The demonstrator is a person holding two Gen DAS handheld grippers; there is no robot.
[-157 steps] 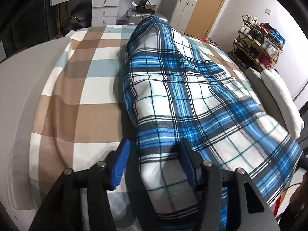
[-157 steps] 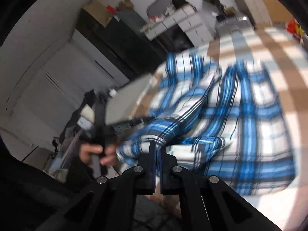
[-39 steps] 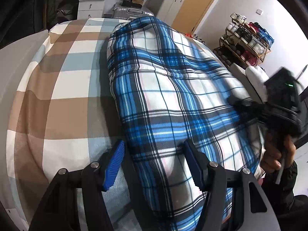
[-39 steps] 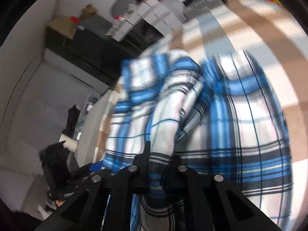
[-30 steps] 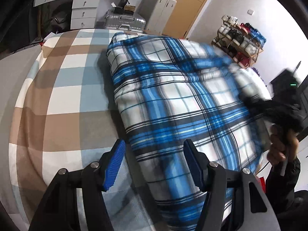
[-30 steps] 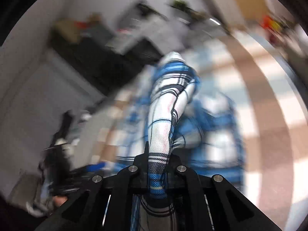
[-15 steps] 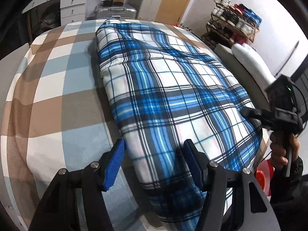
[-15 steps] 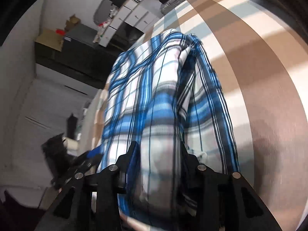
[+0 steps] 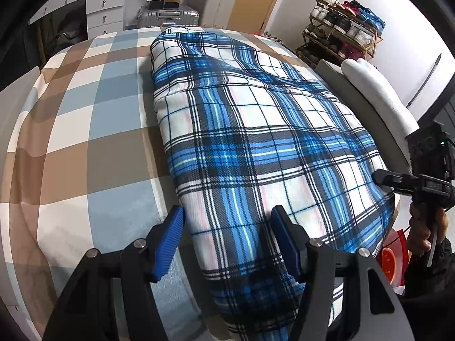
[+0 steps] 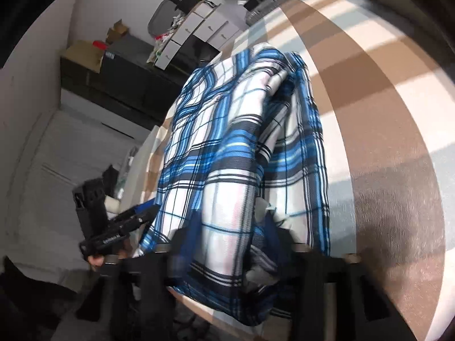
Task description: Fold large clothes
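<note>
Since half a second earlier, barely anything was shifted: the plaid garment [image 9: 256, 142] was still laid flat on the bed [image 9: 71, 130], long axis running straight away from the left tongs [image 9: 227, 238], which were spread wide astride its near edge. Right tongs [image 10: 230, 238] were released too, at its other near corner.

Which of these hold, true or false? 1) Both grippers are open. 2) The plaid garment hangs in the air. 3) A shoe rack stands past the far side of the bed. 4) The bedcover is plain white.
1) True: the left gripper and the right gripper both have their jaws spread, with plaid cloth between them.
2) False: the plaid garment lies on the bed.
3) True: the shoe rack stands by the wall.
4) False: the bedcover is checked brown, blue and white.
</note>
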